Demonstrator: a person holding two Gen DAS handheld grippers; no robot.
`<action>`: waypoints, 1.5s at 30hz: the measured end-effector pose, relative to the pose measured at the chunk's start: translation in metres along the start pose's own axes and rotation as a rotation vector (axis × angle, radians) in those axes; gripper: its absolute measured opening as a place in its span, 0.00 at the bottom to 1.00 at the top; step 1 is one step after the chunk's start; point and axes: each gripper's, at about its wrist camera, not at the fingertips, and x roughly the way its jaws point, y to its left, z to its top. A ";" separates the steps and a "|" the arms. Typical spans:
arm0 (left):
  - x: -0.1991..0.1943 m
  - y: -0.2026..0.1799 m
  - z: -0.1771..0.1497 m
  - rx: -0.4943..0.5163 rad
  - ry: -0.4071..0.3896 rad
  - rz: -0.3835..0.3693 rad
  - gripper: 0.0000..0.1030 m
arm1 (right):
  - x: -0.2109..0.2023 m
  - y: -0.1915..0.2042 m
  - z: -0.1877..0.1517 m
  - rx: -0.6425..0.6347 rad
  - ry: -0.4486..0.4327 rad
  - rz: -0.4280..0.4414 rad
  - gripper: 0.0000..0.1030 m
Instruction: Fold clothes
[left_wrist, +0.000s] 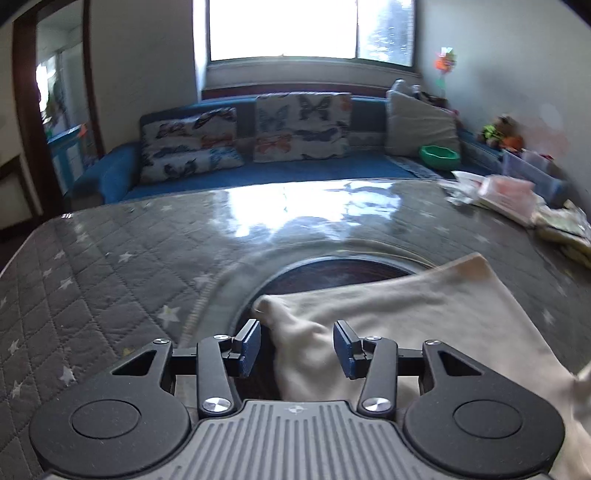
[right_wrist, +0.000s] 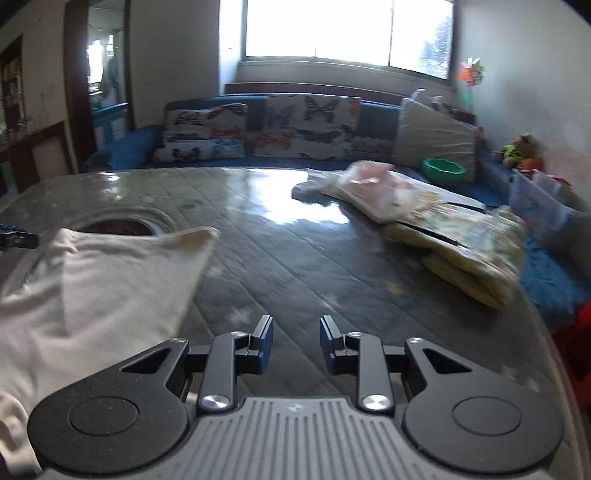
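A cream garment (left_wrist: 424, 314) lies spread on the grey quilted desk (left_wrist: 110, 266), partly covering its dark round opening (left_wrist: 332, 271). The left claw (left_wrist: 297, 349) hangs above the garment's bunched near corner, jaws apart, gripping nothing. The right claw (right_wrist: 296, 345) stands just right of the garment, narrowly parted and empty.

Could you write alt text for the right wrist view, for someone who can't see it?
The right gripper hovers open and empty over a grey quilted table. A cream garment lies to its left, a stack of folded clothes to its right, and a blue sofa behind.
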 end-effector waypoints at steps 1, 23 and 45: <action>0.008 0.007 0.005 -0.027 0.019 -0.003 0.48 | 0.006 0.005 0.007 -0.004 0.002 0.026 0.27; 0.083 0.043 0.029 -0.214 0.191 -0.146 0.15 | 0.163 0.045 0.067 0.107 0.115 0.224 0.28; -0.032 0.004 -0.032 0.343 -0.165 -0.433 0.11 | 0.049 0.150 0.002 -0.597 0.017 0.468 0.05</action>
